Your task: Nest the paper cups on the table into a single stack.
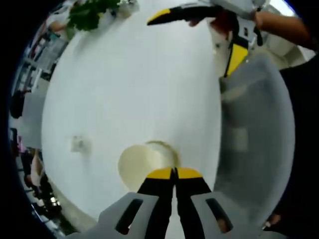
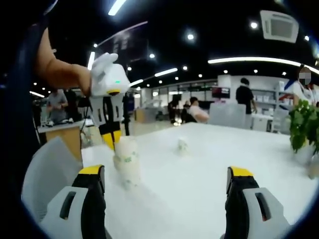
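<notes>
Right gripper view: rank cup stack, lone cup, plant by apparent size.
1. Plant, cut off by the view's edge, so its full size is unsure.
2. Cup stack, nearest the camera, which inflates it.
3. Lone cup, farther back on the table, clearly smallest.

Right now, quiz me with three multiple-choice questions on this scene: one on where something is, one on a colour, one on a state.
1. Where is the lone small cup?
A. on the white table, apart from the stack
B. on the floor
C. on a shelf

2. What colour are the jaw tips of the left gripper?
A. red
B. yellow
C. blue

3. How is the right gripper?
A. shut on a cup
B. shut on nothing
C. open, holding nothing

Answers:
1. A, it stands by itself on the table beyond the stack.
2. B, yellow caps show at the jaw ends.
3. C, its jaws stand wide apart with nothing between them.
</notes>
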Tool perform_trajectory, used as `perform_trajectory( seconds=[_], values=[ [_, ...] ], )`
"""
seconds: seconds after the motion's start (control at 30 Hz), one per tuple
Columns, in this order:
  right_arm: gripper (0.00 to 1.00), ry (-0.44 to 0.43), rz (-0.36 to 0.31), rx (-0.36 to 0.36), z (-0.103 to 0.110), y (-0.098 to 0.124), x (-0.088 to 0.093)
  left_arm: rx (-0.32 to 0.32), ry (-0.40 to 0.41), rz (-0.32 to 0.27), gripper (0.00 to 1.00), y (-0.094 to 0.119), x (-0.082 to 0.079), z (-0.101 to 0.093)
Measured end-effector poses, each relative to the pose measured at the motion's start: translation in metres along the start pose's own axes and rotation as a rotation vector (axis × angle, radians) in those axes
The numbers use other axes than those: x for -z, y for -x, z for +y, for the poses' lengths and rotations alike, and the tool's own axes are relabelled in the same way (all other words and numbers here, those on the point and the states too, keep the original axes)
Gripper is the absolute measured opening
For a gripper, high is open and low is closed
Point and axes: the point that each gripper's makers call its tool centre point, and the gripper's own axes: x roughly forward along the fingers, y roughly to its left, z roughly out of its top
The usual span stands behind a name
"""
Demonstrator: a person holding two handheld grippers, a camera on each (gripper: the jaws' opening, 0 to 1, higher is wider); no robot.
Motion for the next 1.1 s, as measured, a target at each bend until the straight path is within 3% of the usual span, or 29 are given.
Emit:
perform_trajectory(
  seconds=[0.47,0.7,1.0,1.1],
  values=[
    [0.99,0.0,0.012,-0.015,0.005,-0.005,-0.002,0.0,0.02,-0.012,0.0,-0.023,-0.001,-0.007],
    [0.99,0.004,0.016,-0.015,0.006,-0.004,-0.003,0.012,0.053,-0.037,0.01,-0.024,-0.003,-0.008],
    [0.97,0.01,0.022,-0.006,0.006,-0.003,-0.005,-0.008,0.08,-0.096,0.26,-0.017,-0.006,0.002],
    [0.98,0.006,0.023,-0.003,0.004,-0.003,-0.006,-0.013,0.1,-0.143,0.37,-0.014,-0.009,0.005]
  ],
)
